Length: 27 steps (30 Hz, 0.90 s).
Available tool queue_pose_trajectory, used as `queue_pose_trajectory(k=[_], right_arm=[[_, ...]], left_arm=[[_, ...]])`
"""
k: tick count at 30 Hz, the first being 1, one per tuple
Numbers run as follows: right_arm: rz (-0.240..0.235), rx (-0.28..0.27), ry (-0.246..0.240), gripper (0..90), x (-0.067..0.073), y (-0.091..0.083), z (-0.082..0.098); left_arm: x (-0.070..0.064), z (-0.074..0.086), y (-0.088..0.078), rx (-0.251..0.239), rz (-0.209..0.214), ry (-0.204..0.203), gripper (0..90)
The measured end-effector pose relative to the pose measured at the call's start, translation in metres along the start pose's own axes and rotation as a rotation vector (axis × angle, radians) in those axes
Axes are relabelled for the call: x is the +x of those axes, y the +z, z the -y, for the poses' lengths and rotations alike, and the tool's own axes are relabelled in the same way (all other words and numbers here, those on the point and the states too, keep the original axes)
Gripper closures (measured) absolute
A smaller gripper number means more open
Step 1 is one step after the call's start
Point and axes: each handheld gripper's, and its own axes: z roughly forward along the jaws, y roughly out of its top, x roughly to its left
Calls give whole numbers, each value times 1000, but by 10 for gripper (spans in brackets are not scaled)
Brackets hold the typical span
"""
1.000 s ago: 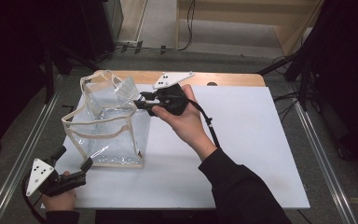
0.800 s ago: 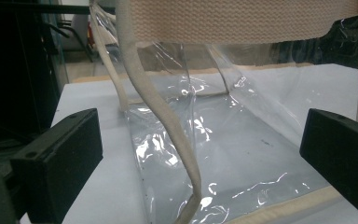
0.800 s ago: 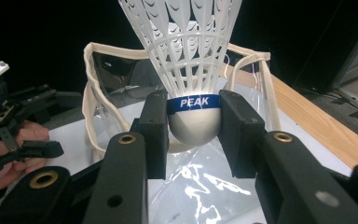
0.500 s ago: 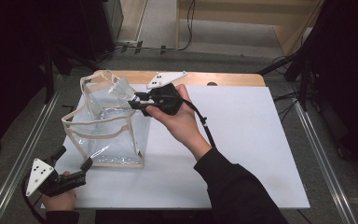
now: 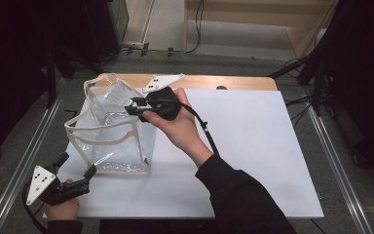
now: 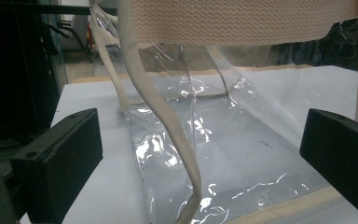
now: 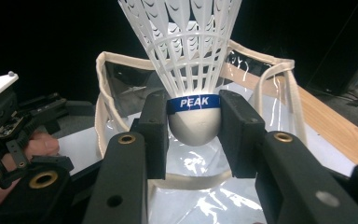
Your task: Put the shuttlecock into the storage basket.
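Clamping a shuttlecock (image 7: 193, 112) by its cork, the right gripper (image 5: 135, 108) is held over the clear bag (image 5: 112, 134); its feather tips are cropped. The left gripper (image 5: 75, 165) is open, near the bag.

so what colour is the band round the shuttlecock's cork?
Blue with white "PEAK" lettering, on the shuttlecock clamped in the right gripper; clearest in the right gripper view.

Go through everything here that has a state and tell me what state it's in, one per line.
Shuttlecock: clamped at its cork, over the bag mouth.
Bag: upright on the table, open at the top.
Right gripper: shut on the shuttlecock.
Left gripper: open, holding nothing, bag in front.
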Motion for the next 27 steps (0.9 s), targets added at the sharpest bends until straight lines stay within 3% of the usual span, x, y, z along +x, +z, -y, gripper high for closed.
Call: queue_pose_trajectory(k=[7, 12, 18, 27], right_arm=[[-6, 21, -7, 620, 4, 9, 1], [-26, 29, 16, 610, 5, 16, 3], [-67, 20, 31, 425, 7, 20, 3], [-93, -23, 48, 254, 4, 7, 4]], left_arm=[[0, 0, 0, 2, 1, 0, 0], [0, 0, 0, 1, 1, 0, 0], [0, 0, 0, 0, 2, 0, 0], [0, 0, 0, 1, 3, -1, 0]])
